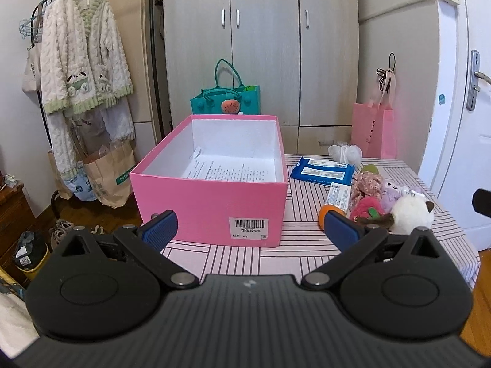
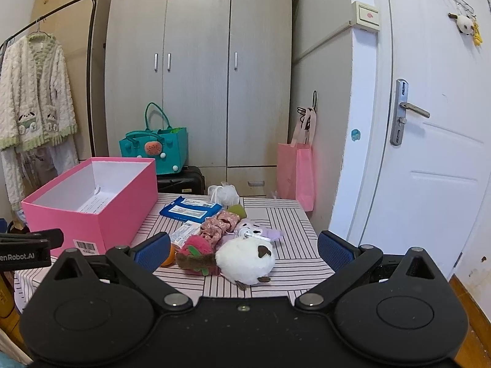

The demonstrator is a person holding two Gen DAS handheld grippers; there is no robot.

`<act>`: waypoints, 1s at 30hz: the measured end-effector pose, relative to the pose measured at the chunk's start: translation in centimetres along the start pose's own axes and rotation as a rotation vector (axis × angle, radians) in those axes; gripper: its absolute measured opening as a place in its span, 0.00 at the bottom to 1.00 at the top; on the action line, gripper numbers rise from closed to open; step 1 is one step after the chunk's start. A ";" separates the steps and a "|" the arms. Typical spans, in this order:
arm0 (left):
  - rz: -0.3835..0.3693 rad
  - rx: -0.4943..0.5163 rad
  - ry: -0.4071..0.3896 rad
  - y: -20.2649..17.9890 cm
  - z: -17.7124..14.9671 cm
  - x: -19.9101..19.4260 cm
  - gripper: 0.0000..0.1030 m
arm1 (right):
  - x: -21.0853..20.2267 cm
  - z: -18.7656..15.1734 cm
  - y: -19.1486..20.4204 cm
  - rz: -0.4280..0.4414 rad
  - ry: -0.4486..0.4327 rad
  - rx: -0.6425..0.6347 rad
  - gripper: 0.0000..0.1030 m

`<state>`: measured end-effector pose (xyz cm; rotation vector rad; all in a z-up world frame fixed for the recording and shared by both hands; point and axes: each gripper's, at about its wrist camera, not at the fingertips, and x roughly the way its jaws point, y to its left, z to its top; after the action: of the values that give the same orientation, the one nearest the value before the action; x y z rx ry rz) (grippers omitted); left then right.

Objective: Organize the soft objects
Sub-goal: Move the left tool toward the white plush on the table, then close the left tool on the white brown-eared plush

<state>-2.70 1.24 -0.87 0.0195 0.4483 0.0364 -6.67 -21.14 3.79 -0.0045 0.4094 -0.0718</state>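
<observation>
An open pink box [image 1: 211, 202] [image 2: 92, 224] with a printed sheet on its floor stands on the striped table. To its right lies a heap of soft toys: a white round plush [image 2: 245, 260] [image 1: 412, 214], a pink strawberry plush [image 2: 196, 253] [image 1: 368, 210], a purple plush [image 2: 260, 230] [image 1: 392, 194] and a floral fabric piece [image 2: 219, 225] [image 1: 366, 182]. My left gripper [image 1: 250, 228] is open in front of the box's near wall. My right gripper [image 2: 244, 250] is open, hovering just short of the white plush. Nothing is held.
A blue wipes pack [image 2: 190, 210], a small tube [image 1: 339, 196], an orange object [image 1: 324, 216] and a white mesh pouch [image 2: 224, 194] share the table [image 2: 291, 263]. Behind stand a wardrobe [image 2: 199, 70], teal bag [image 2: 153, 150], pink bag [image 2: 296, 178], clothes rack [image 1: 83, 70]; a door [image 2: 429, 122] at right.
</observation>
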 end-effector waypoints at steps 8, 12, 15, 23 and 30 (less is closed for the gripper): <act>0.009 0.021 -0.027 -0.3 -0.3 0.0 1.00 | 0.1 -0.3 -0.3 -0.011 -0.004 -0.001 1.00; 0.003 0.049 -0.050 -0.5 0.0 -0.2 1.00 | 0.2 -0.2 -0.7 0.017 -0.009 -0.009 1.00; 0.005 0.083 -0.105 -1.2 0.9 -0.5 1.00 | 0.6 -0.2 -1.3 0.050 -0.027 -0.032 1.00; -0.172 0.118 -0.029 -3.1 3.6 2.4 1.00 | 1.8 -2.3 -3.5 0.141 -0.184 -0.028 1.00; -0.266 0.108 0.043 -5.9 3.9 6.1 1.00 | 5.3 -2.5 -5.8 0.193 -0.073 0.039 1.00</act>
<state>4.70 -4.44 -0.12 0.0649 0.4924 -0.2487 -3.27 -27.23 -0.52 0.0709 0.3333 0.1103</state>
